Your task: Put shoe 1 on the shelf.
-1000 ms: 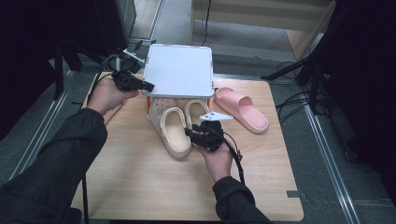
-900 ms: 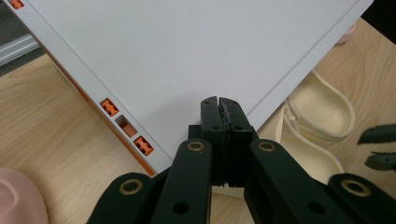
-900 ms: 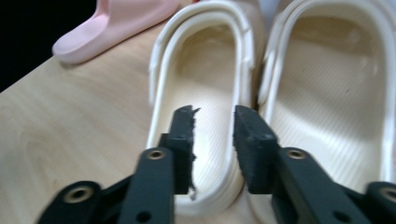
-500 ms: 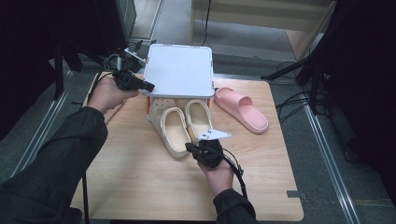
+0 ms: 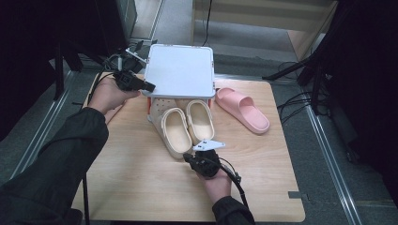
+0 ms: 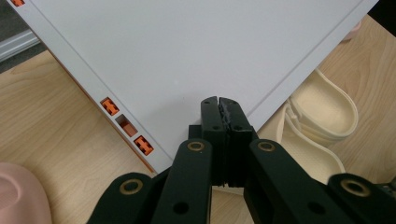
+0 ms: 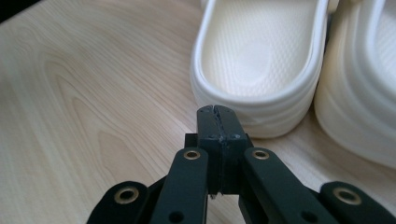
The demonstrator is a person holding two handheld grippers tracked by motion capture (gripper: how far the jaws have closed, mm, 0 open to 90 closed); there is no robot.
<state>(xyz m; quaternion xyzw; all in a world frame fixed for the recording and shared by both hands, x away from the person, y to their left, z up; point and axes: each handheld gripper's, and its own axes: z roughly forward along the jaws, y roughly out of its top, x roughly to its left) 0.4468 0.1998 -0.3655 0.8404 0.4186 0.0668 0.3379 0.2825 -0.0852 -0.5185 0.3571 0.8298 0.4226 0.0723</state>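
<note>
A pair of cream clogs (image 5: 187, 124) lies mid-table, toes tucked under a flat white lid (image 5: 179, 70) with orange clips (image 6: 126, 126) along its rim. A pink slide sandal (image 5: 241, 108) lies to their right. My left gripper (image 5: 149, 87) is shut, and its tips (image 6: 218, 100) rest against the lid's left corner with nothing visible between the jaws. My right gripper (image 5: 188, 157) is shut on nothing and hangs low over the wood just short of the left clog's heel (image 7: 261, 107). The second clog (image 7: 364, 93) lies beside it.
The wooden table (image 5: 141, 178) has bare room at the front and left. A dark sleeve (image 5: 70, 154) reaches in from the lower left. A cable (image 5: 232, 178) trails from the right gripper. In the left gripper view, something pink and rounded (image 6: 18, 191) sits at the lower corner.
My right gripper has come off the left clog's heel, drawn back toward the table's near edge and sunk lower. The left gripper and the lid have stayed in place.
</note>
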